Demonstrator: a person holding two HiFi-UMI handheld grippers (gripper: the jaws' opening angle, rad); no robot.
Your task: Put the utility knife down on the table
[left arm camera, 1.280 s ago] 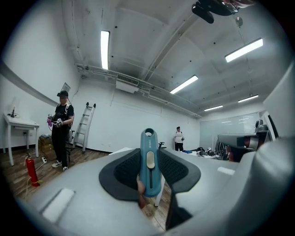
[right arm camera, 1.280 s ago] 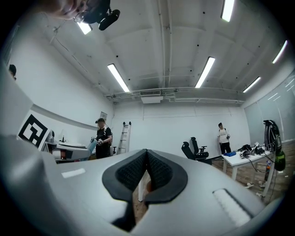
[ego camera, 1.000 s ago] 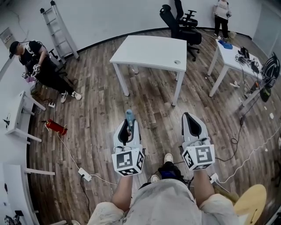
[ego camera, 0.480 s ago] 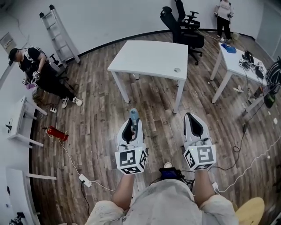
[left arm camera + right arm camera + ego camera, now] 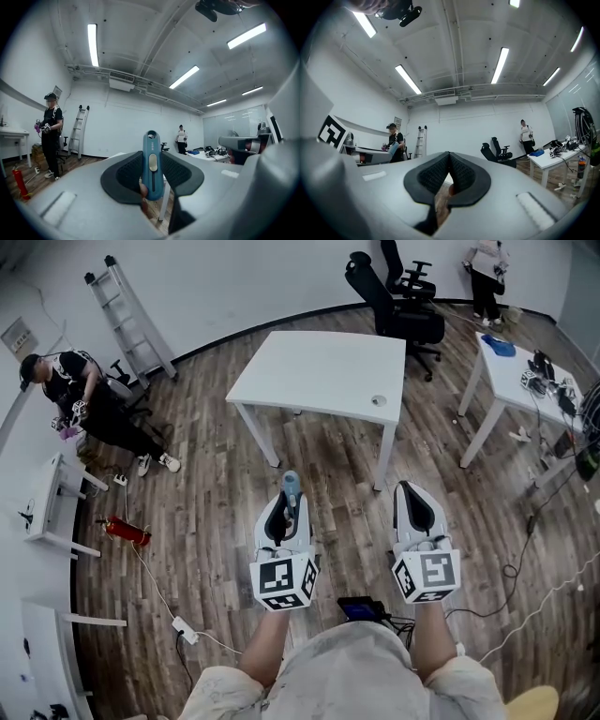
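A teal utility knife (image 5: pixel 291 487) (image 5: pixel 152 165) stands clamped between the black pads of my left gripper (image 5: pixel 285 512) (image 5: pixel 152 176), its end poking out past the jaw tips. My right gripper (image 5: pixel 415 506) (image 5: pixel 448 180) is shut with nothing in it, its pads meeting at the tips. Both point level toward the white table (image 5: pixel 323 371), which stands a short way ahead over the wood floor. In the right gripper view a corner of the same table (image 5: pixel 446 179) shows just behind the jaws.
A second white table (image 5: pixel 525 390) with cables and gear is at the right. Black office chairs (image 5: pixel 398 310) stand behind the near table. A ladder (image 5: pixel 131 315) leans on the wall. A seated person (image 5: pixel 89 404) is at left, another person (image 5: pixel 489 273) stands far right. A cable and a red extinguisher (image 5: pixel 127 532) lie on the floor.
Both grippers and the head view have advanced toward the white table, which now sits closer in the picture. The knife stays clamped in the left gripper.
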